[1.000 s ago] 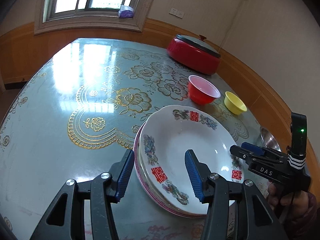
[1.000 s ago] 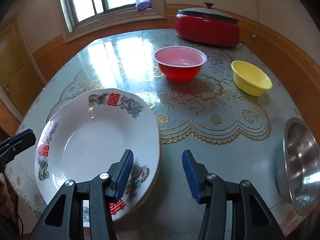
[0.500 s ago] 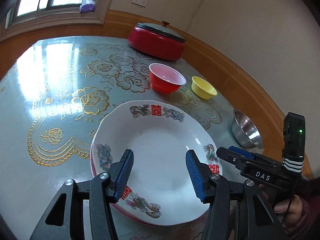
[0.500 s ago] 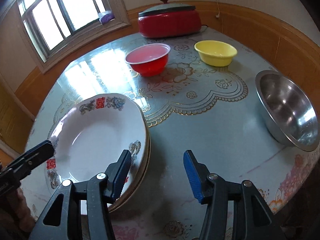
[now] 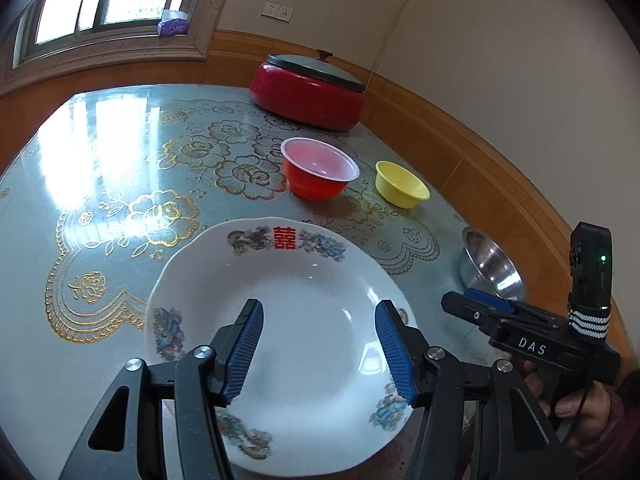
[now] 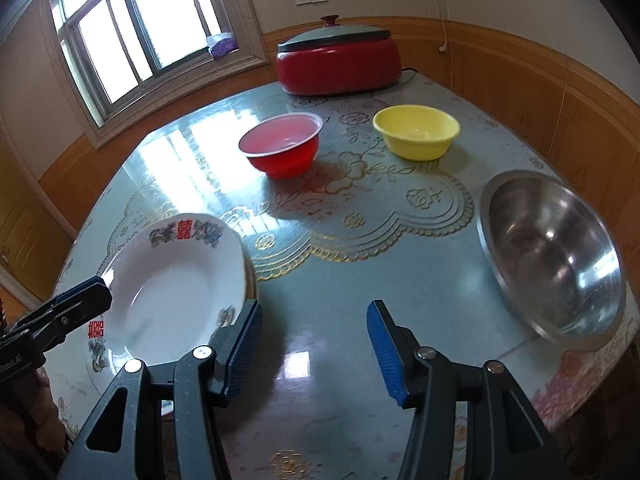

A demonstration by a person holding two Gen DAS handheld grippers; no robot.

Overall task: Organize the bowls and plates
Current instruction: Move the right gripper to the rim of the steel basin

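A stack of white plates with red characters and flower prints lies on the near part of the table. My left gripper hovers over the top plate; its jaws are opening, and nothing is held between them. My right gripper is open over bare tabletop, just right of the plates and left of a steel bowl. A red bowl and a yellow bowl stand apart farther back. In the left wrist view the right gripper shows at the right, in a hand, in front of the steel bowl.
A red electric pot with a grey lid sits at the table's far edge by the wall. The glass-topped table has a gold floral cloth. Its right edge runs close behind the steel bowl. A window is at the back left.
Both grippers have shifted to the right. The left one now hangs over the middle of the plate stack, jaws slightly wider. The right one has left the plates' rim for bare table nearer the steel bowl.
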